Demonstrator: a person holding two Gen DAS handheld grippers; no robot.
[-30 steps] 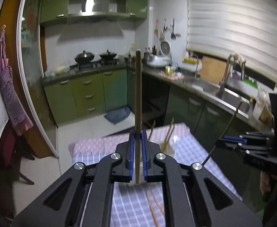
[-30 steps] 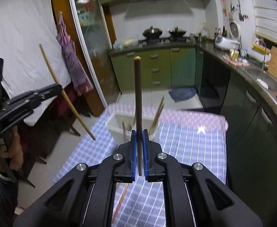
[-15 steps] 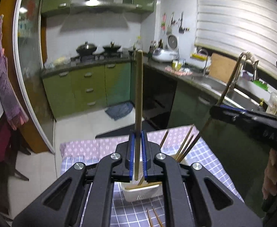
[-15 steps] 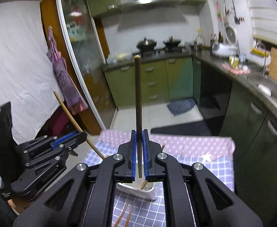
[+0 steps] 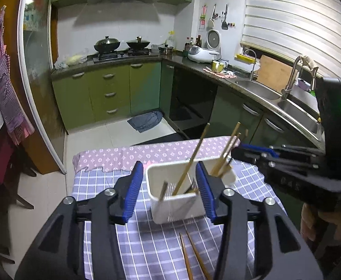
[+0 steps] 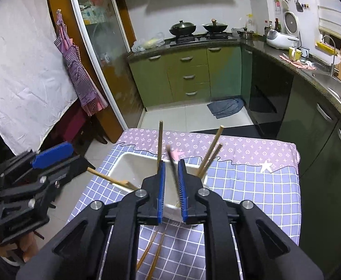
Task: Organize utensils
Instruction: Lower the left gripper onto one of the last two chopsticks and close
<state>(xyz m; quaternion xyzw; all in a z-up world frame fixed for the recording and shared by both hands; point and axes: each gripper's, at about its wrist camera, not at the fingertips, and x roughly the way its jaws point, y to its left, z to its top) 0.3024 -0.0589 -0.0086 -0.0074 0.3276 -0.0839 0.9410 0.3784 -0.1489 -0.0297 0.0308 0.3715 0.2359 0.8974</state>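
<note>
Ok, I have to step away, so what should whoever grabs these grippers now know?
Left gripper: open, empty, above the white holder.
Right gripper: open, a blurred dark chopstick loose between its jaws, over the holder.
Done: several chopsticks stand in the holder.
Left: a pair of chopsticks lies on the checked cloth in front of it; they go in next.

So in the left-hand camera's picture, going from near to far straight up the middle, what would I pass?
Loose chopsticks on the checked cloth → white utensil holder between the open left gripper's fingers → pink-patterned table edge → blue floor mat → green cabinets → woks on the stove.
</note>
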